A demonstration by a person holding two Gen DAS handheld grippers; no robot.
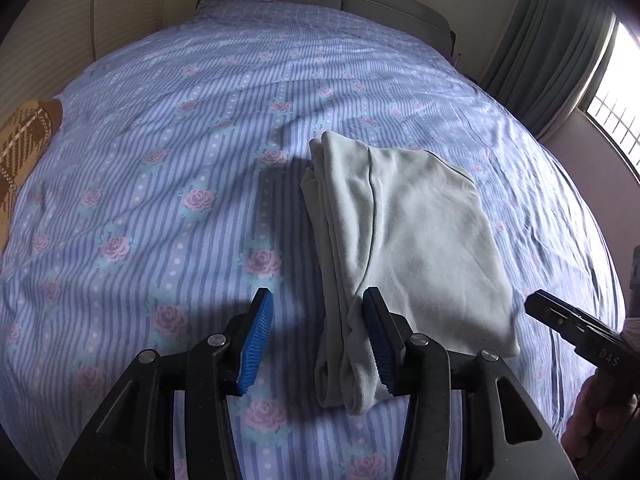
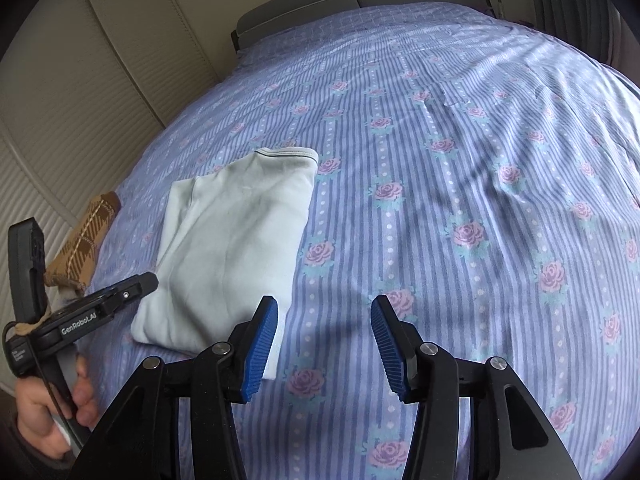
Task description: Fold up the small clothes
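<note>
The left gripper (image 1: 318, 344) stands with its jaws apart above the near left corner of the garment (image 1: 404, 248); its right pad overlaps the cloth in the picture, and whether it touches cannot be told, but nothing is clamped. The right gripper (image 2: 324, 346) is likewise parted, just off the garment's near right corner, with only sheet (image 2: 460, 184) between its pads. The pale garment lies folded into a rough rectangle on the bed, its long axis running near to far, with the dark-piped hem at the far end and stacked folds along the left edge. Bare sheet spreads wide to the left, right and far sides. The left view alone shows curtain (image 1: 548, 48) and window (image 1: 616, 112) at right; the right view shows the hand (image 2: 52, 412) holding the left gripper. Both views show a brown plaid cloth (image 2: 86, 236) at the bed's left edge.
</note>
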